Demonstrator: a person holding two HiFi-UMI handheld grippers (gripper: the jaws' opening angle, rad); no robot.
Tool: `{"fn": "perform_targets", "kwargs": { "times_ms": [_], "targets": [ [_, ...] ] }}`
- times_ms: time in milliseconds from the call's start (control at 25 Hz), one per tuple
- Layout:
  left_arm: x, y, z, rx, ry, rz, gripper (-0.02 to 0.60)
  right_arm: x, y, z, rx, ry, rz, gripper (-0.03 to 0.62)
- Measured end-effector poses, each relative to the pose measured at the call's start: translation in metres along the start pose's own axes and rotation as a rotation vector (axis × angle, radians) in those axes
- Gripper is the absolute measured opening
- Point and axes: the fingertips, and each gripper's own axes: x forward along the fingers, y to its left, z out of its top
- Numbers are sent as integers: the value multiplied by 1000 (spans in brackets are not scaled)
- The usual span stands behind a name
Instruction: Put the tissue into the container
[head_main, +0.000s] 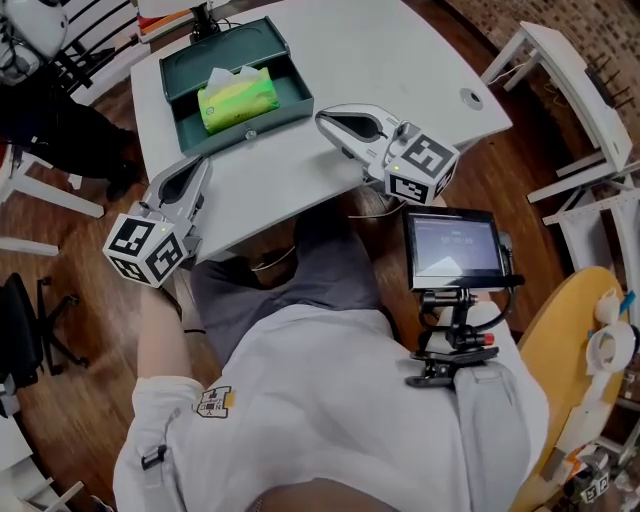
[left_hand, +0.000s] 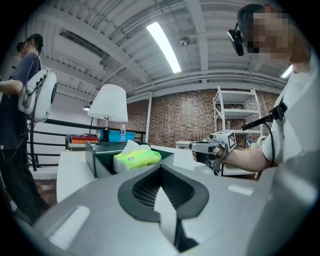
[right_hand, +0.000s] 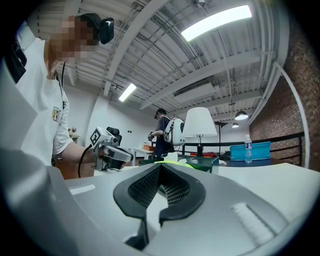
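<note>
Since the tissue pack (head_main: 238, 97) already lies inside the green container (head_main: 287, 71) and the left gripper (head_main: 203, 163) and right gripper (head_main: 322, 120) hover nearby, jaws closed on nothing, a careless sweep could knock the container or drag the pack out

Tissue pack (head_main: 238, 97) yellow-green, white sheet on top; container (head_main: 288, 75) dark teal-green; table (head_main: 400, 60) white; left gripper (head_main: 200, 162), right gripper (head_main: 322, 118) pale grey, black ribbed inner pads; cube (head_main: 145, 250) black-and-white square markers; floor (head_main: 60, 330) brown wood; shirt (head_main: 330, 400) white; brick wall (left_hand: 180, 120) reddish-brown; lamp (left_hand: 108, 102) white
</note>
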Motion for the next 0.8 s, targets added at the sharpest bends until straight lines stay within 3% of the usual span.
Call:
{"fn": "perform_targets", "kwargs": {
  "times_ms": [800],
  "targets": [
    [0, -2, 2, 1, 1, 0, 0, -1, 0, 1, 8, 9, 7, 0]
  ]
}}
